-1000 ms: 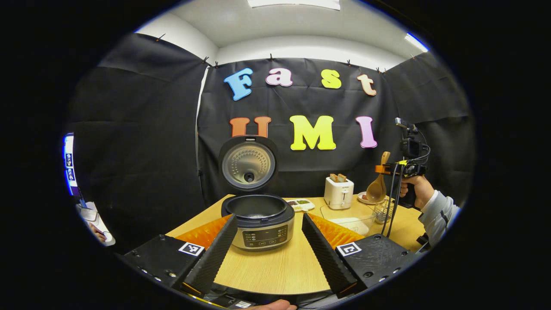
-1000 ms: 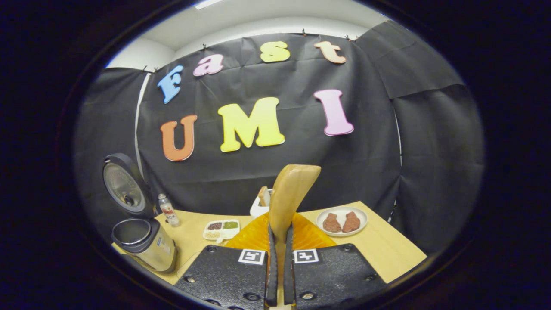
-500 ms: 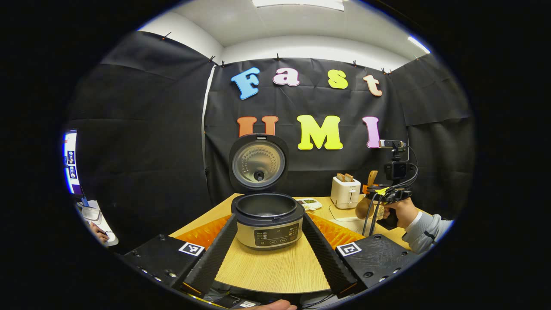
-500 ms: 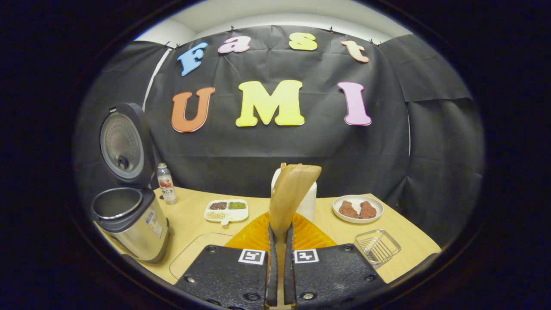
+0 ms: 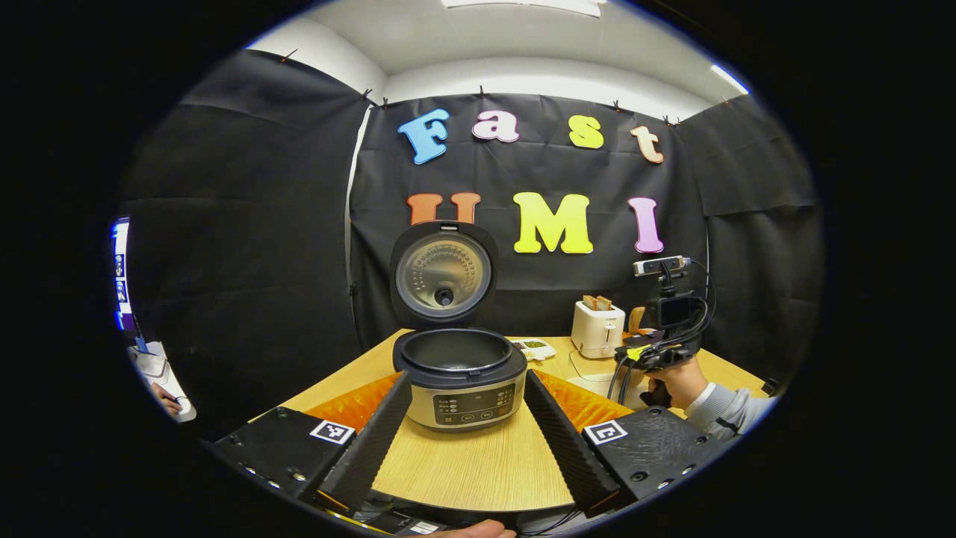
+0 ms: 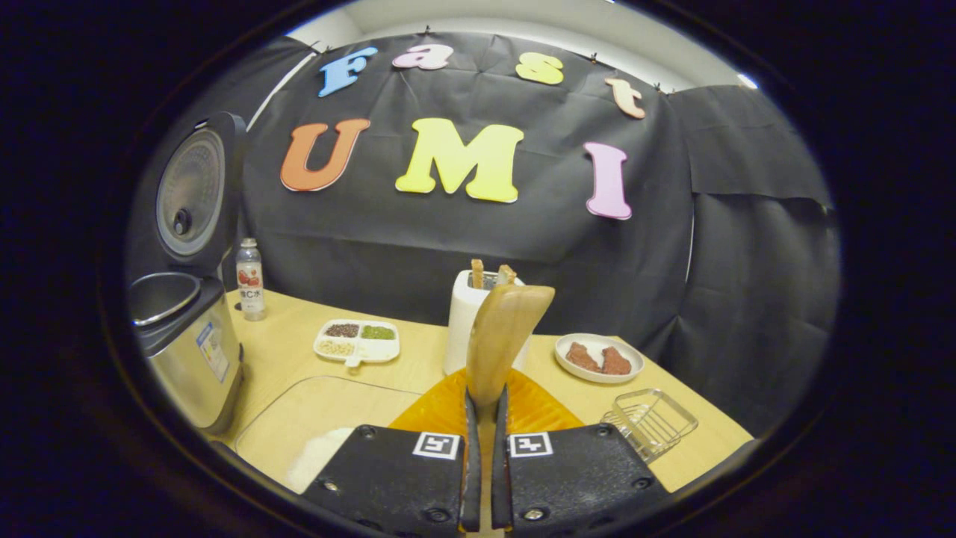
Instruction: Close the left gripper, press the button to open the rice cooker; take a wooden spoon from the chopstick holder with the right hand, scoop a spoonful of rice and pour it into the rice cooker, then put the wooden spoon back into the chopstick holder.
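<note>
Clamping the wooden spoon (image 6: 502,336) in the right gripper (image 6: 482,478); spreading the left gripper (image 5: 467,433) wide around the open rice cooker (image 5: 459,377).

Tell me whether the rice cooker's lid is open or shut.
Open. The rice cooker's lid stands upright behind the pot in the left gripper view, its inner plate facing forward, and the pot's dark inside is exposed.

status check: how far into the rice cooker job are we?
Done: the rice cooker stands with its lid up, and the right tongs are shut on the wooden spoon. In hand: the spoon is carried over the clear rice container. Left: scoop, pour into the cooker, return the spoon to the chopstick holder. The left tongs are open.
</note>
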`<state>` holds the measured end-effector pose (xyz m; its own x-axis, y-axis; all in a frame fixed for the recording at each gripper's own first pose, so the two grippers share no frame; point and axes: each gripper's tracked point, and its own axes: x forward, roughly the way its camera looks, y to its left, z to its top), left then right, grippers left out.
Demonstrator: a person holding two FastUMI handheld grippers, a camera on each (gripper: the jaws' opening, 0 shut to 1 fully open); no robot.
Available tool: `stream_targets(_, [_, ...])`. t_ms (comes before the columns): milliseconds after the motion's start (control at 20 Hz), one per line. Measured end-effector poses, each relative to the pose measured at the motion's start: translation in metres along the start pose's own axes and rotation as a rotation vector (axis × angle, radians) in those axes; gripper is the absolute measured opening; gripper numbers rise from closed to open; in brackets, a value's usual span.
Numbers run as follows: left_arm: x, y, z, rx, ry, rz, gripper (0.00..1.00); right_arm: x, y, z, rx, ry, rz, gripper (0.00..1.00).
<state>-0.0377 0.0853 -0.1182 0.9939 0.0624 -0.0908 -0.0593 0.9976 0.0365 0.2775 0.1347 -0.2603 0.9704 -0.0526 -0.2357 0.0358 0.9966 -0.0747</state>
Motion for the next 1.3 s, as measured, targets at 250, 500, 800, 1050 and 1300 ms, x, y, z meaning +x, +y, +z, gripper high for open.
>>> stream_targets(250, [-0.003,0.003,-0.001,-0.005,0.001,-0.002,0.96,-0.018,0.04,-0.01,0.212,0.12,0.193,0.11])
stream_targets(500, [-0.003,-0.001,-0.004,-0.006,0.019,-0.007,0.96,-0.022,0.037,-0.015,0.437,0.225,0.243,0.11])
stream_targets(800, [-0.005,0.003,-0.006,-0.019,0.028,0.004,0.96,-0.019,0.035,-0.018,0.633,0.297,0.313,0.11])
stream_targets(1050, [-0.004,0.004,-0.01,-0.013,0.04,0.009,0.96,-0.021,0.033,-0.014,0.759,0.313,0.354,0.1])
stream_targets(1300, [0.0,-0.008,-0.009,-0.013,0.048,-0.002,0.96,-0.026,0.013,-0.007,0.876,0.244,0.295,0.1])
